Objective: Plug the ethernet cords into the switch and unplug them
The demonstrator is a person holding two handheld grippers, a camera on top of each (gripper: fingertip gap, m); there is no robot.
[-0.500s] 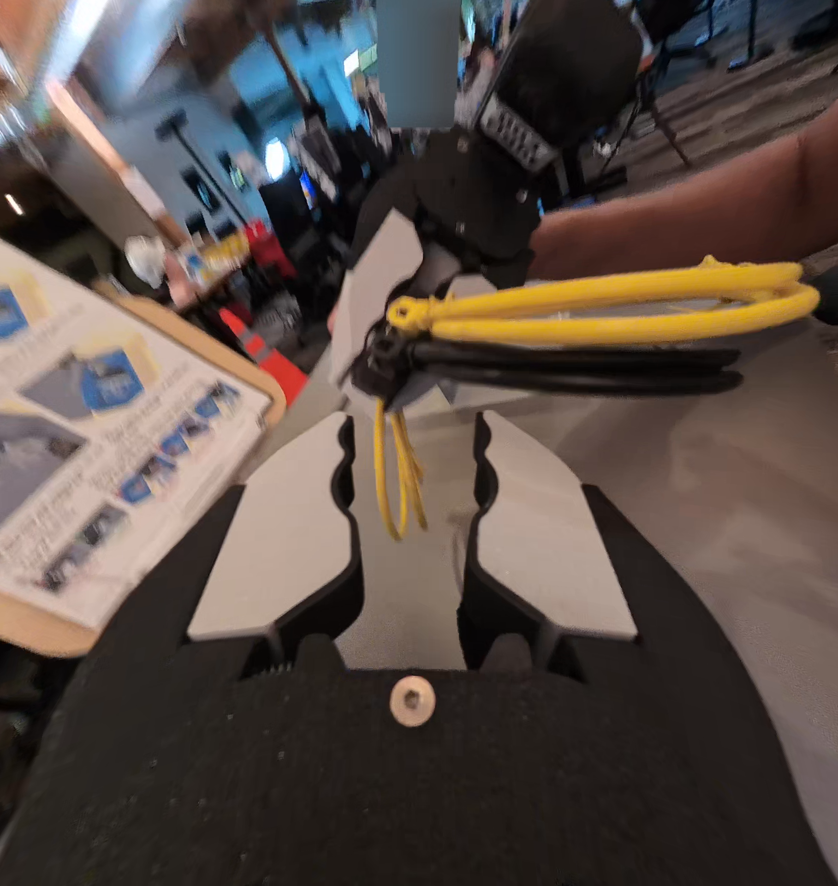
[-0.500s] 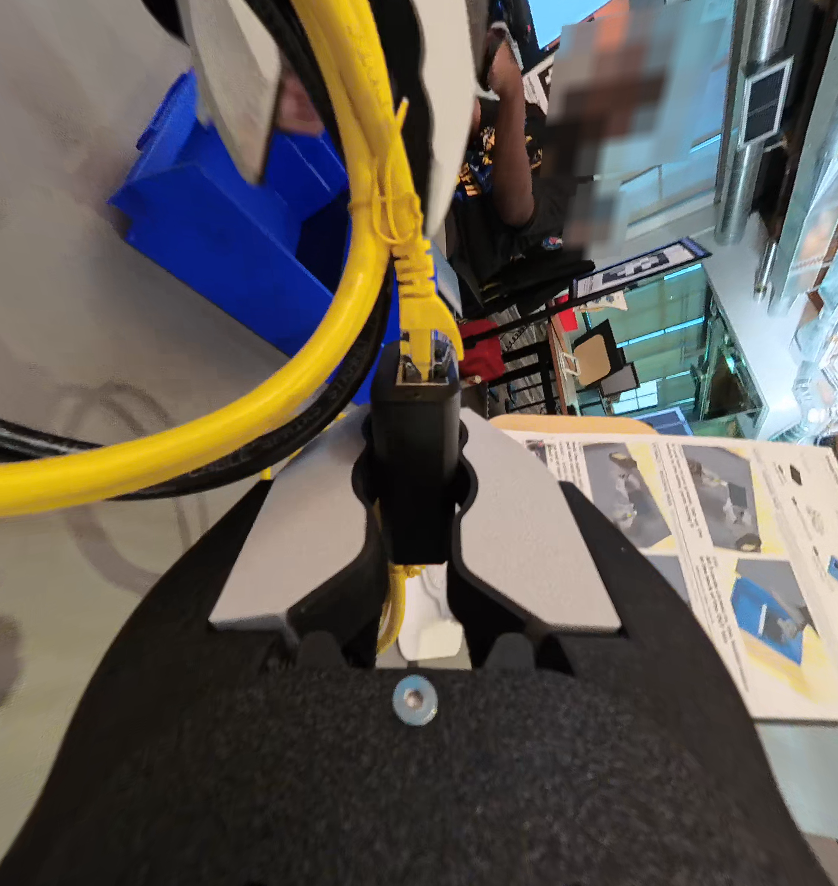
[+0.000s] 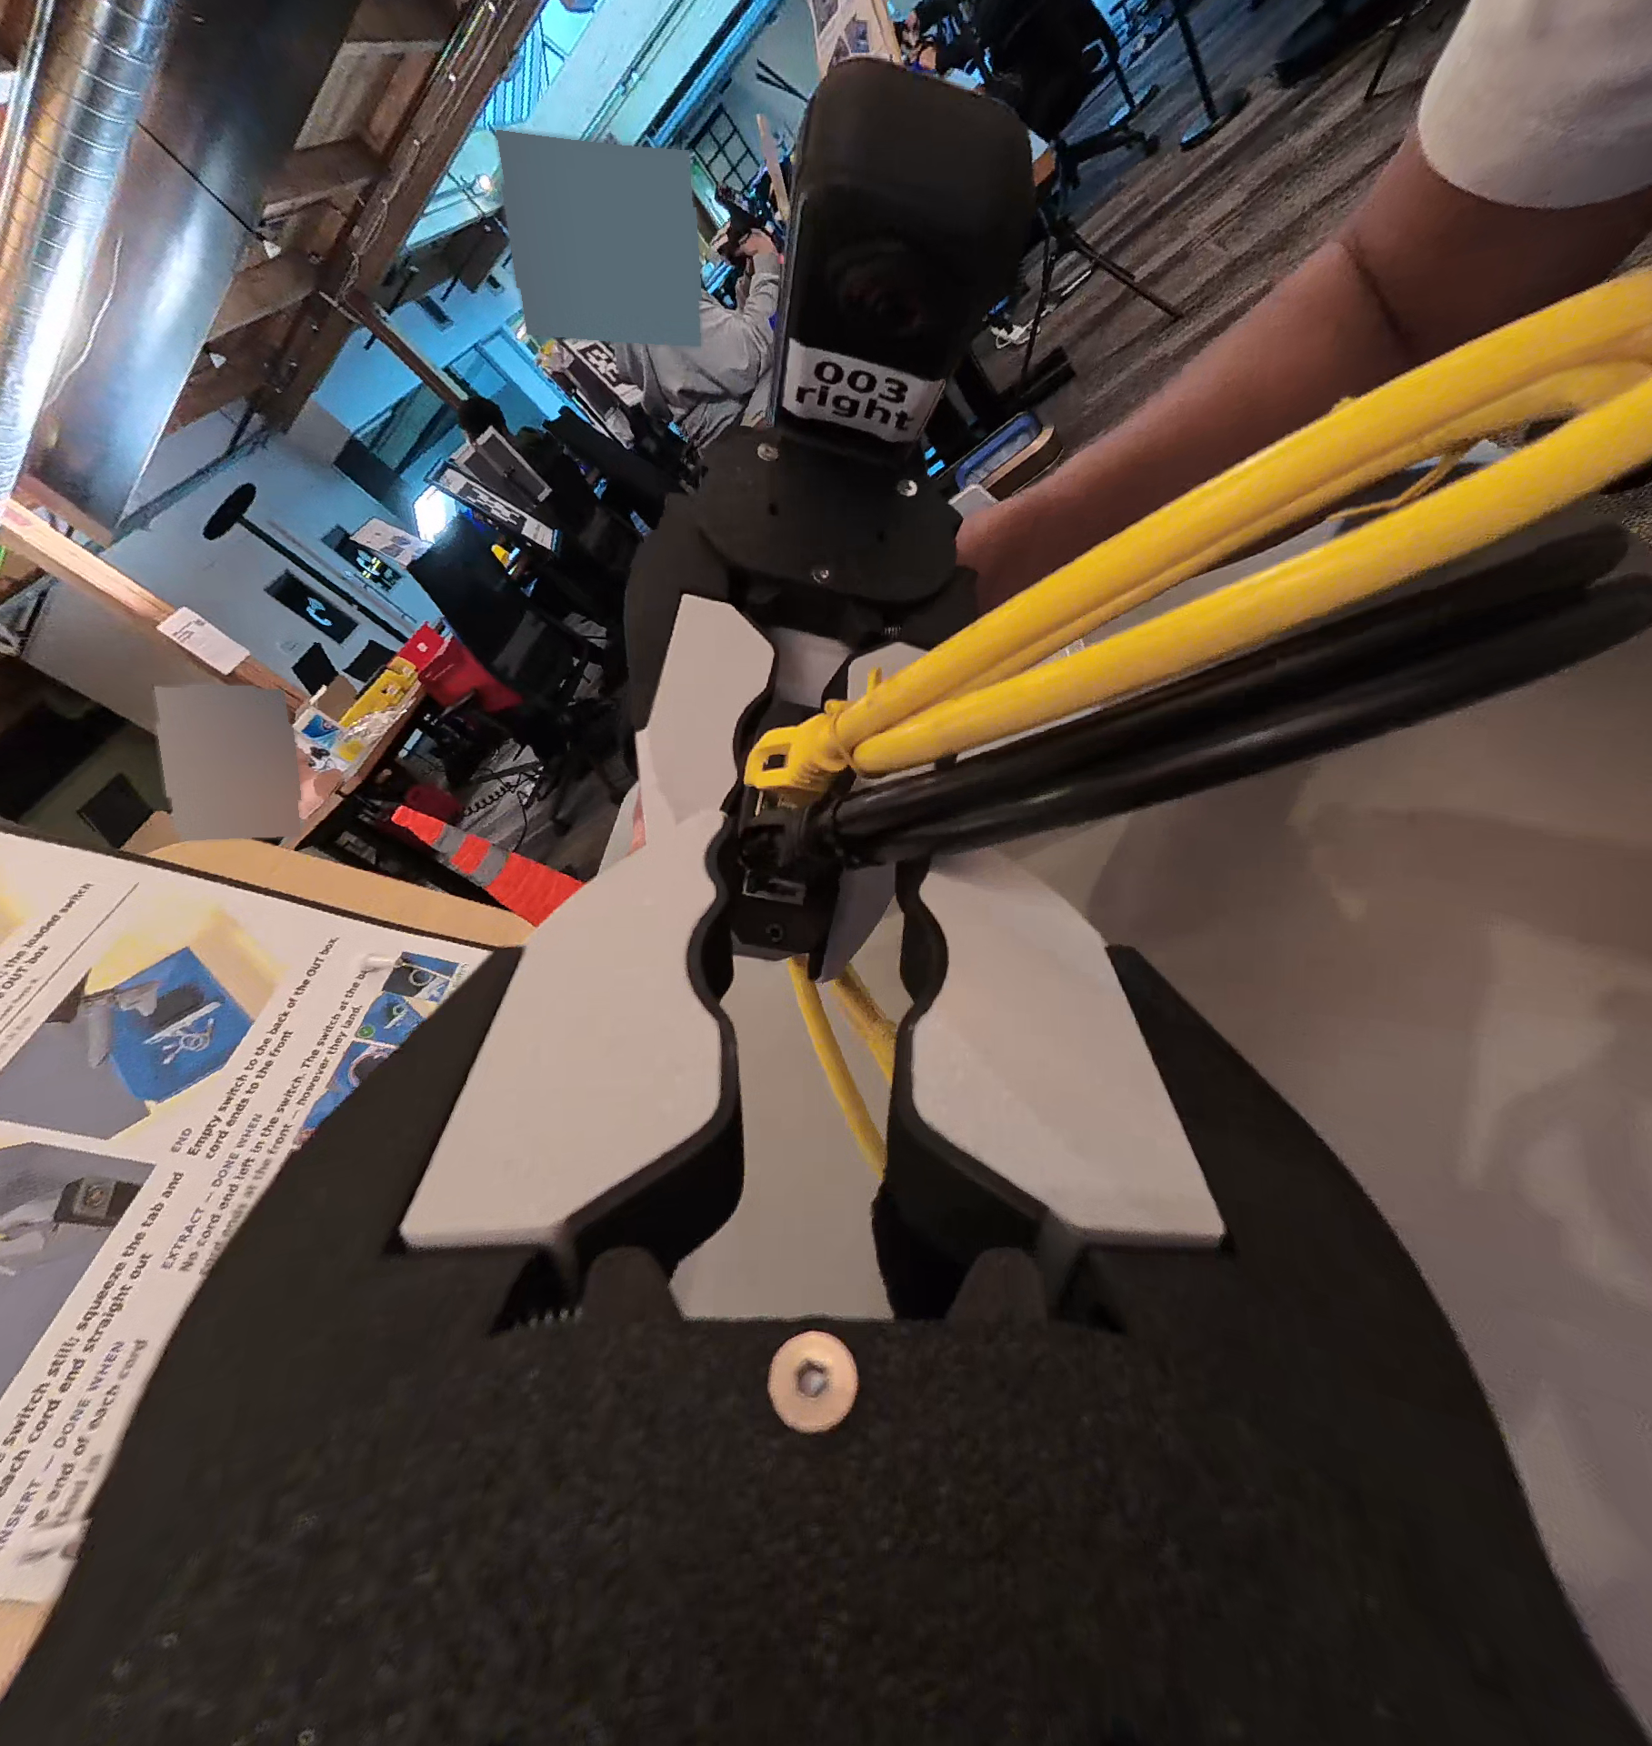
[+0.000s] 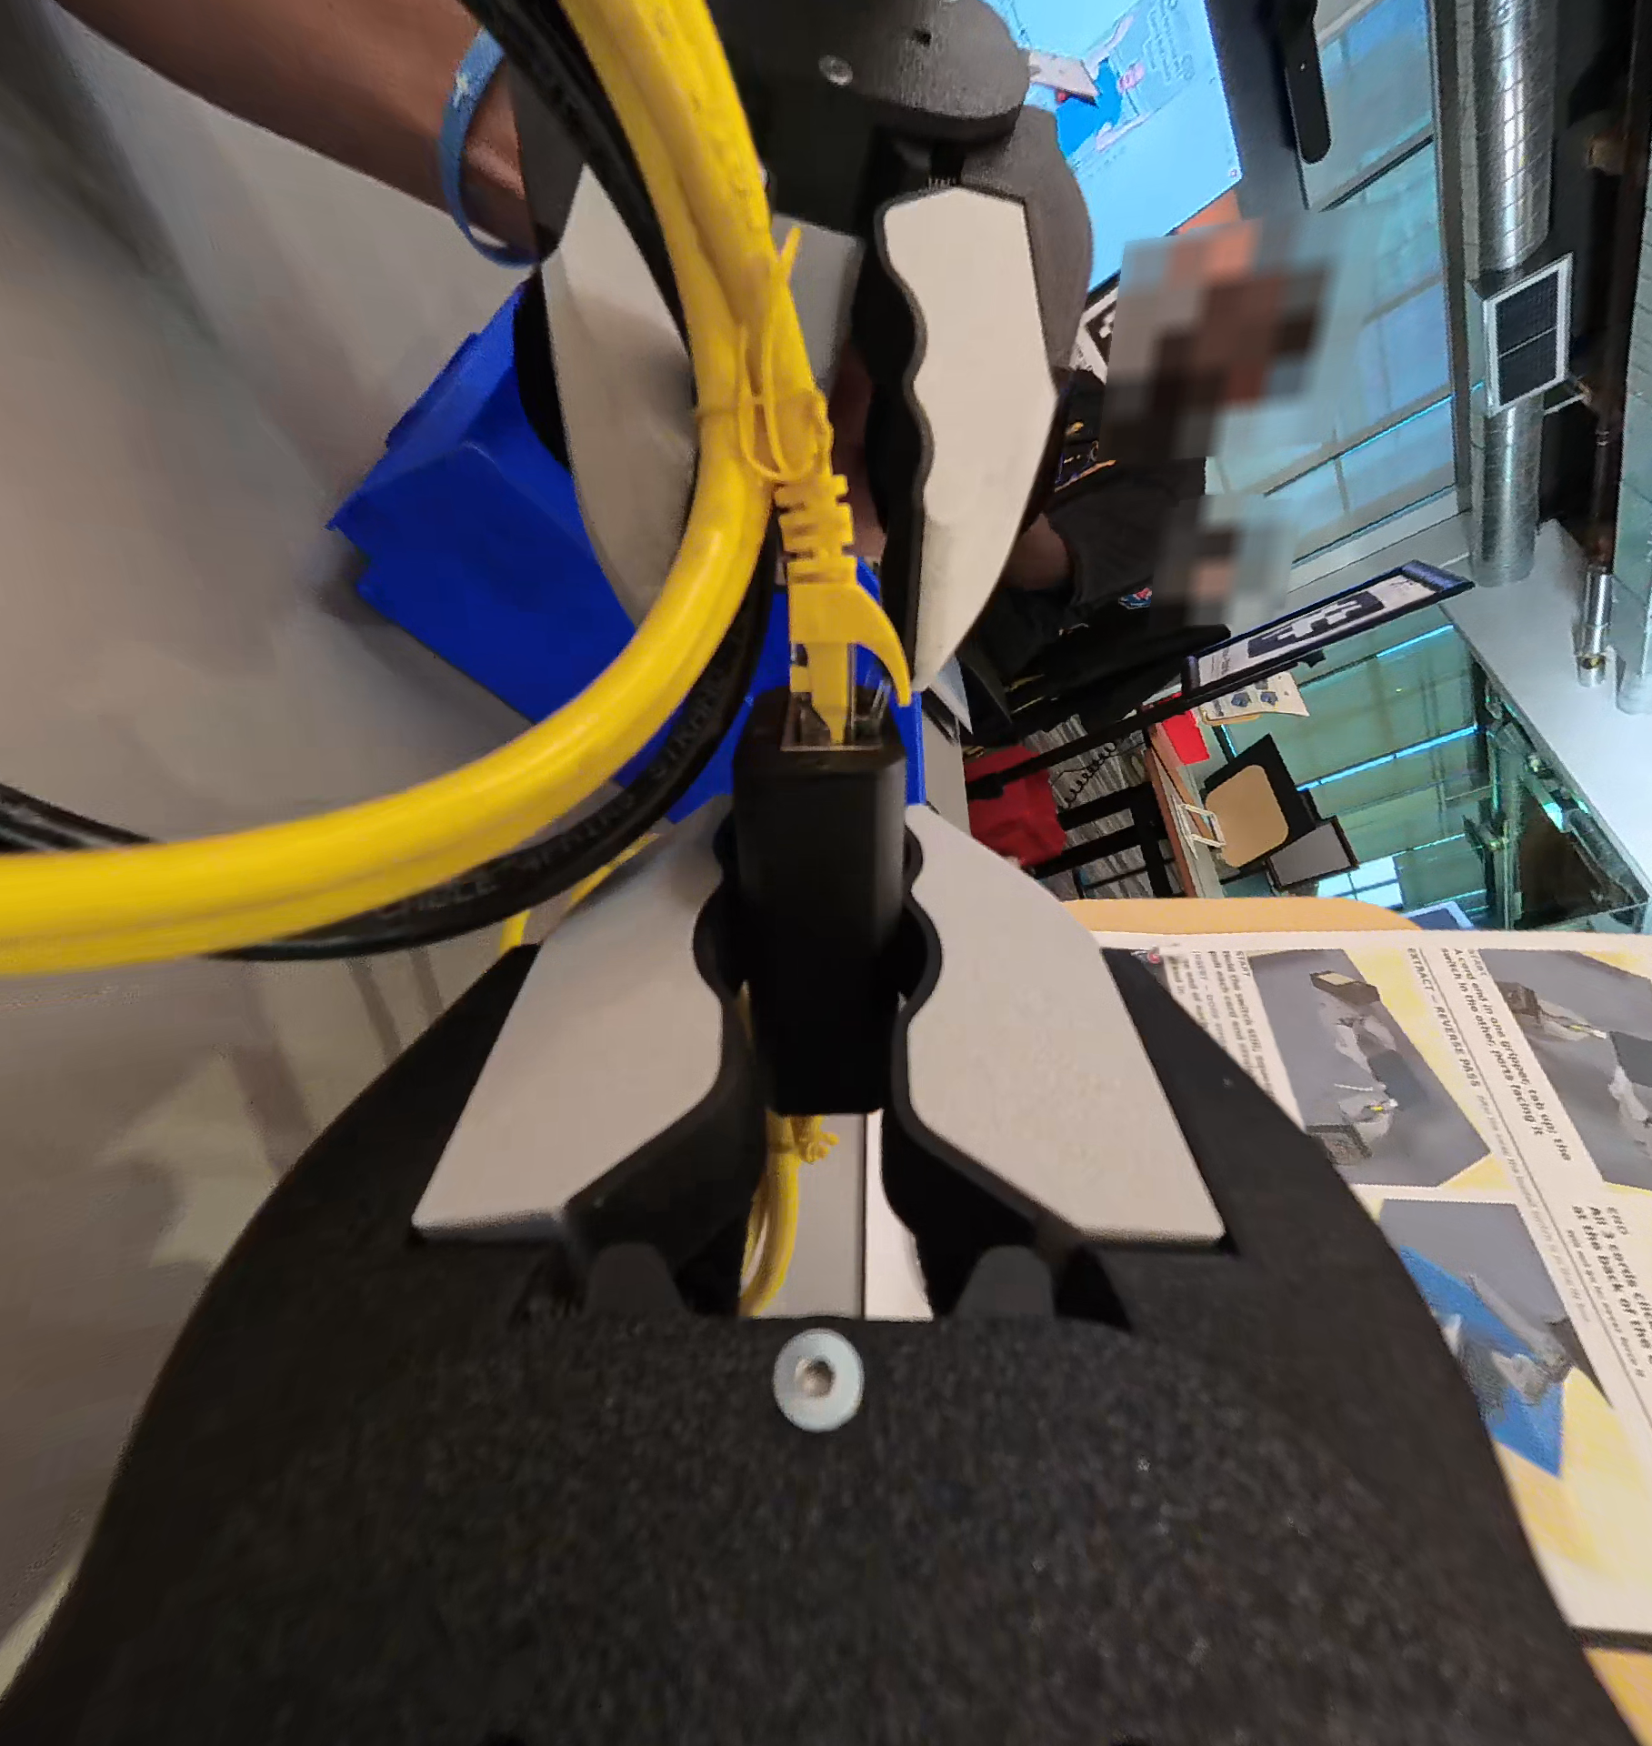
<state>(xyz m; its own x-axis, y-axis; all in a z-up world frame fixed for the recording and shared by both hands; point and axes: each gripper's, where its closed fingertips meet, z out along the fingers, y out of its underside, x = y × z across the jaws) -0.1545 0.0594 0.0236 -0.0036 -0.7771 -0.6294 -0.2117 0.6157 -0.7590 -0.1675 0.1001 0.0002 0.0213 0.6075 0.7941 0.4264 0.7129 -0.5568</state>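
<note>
- Holding the black switch in our right gripper, pads pressed on both sides, yellow plug seated in its port.
- Left gripper stands open around the switch end, gripping nothing.
- We should squeeze the tab and pull straight out.

Open-plan workshop: exposed ductwork, cluttered workbenches
</note>
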